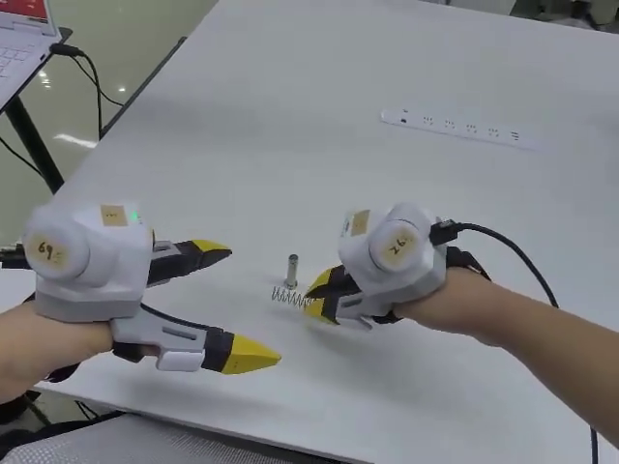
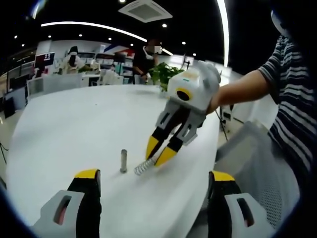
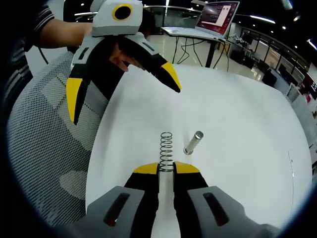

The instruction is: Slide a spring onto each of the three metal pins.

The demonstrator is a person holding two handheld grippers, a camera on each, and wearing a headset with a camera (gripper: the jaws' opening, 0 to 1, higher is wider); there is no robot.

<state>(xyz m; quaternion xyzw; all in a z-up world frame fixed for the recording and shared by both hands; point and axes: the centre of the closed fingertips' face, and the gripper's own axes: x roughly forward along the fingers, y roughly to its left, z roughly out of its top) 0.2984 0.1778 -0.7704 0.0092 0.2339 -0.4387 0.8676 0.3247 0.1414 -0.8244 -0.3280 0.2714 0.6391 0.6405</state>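
Left gripper [image 1: 251,303] noted nearest, at 7 o'clock in the head view, gripped by a hand [image 1: 39,338]. Jaws are spread wide with nothing held between them. Yellow tips are pointed toward 3 o'clock, above the white table [image 1: 290,116] near its front edge.

Right gripper [image 1: 314,298] logged just past it, at 5 o'clock of centre. Tips are turned toward 9 o'clock, so the two grippers are faced toward each other, apart. Jaws are drawn narrow and pinched on one end of the spring [image 1: 288,298]. A black cable [image 1: 522,256] is run from the back of this gripper along the forearm.

The spring is stretched out from the tips toward 9 o'clock, low over the table. In the left gripper view its free end is dipped toward the surface; contact cannot be told.

One short metal pin [image 1: 292,270] is stood upright on the table at 12 o'clock of the spring, just beside it, shaft bare. In the right gripper view a small gap is seen between coil and pin, with the pin at 2 o'clock of the jaw tips.

Farther out, a white power strip [image 1: 456,128] is laid flat at 1 o'clock, well apart from the pin. At 10 o'clock, beyond the table's edge, a laptop [image 1: 19,39] is set on another desk.
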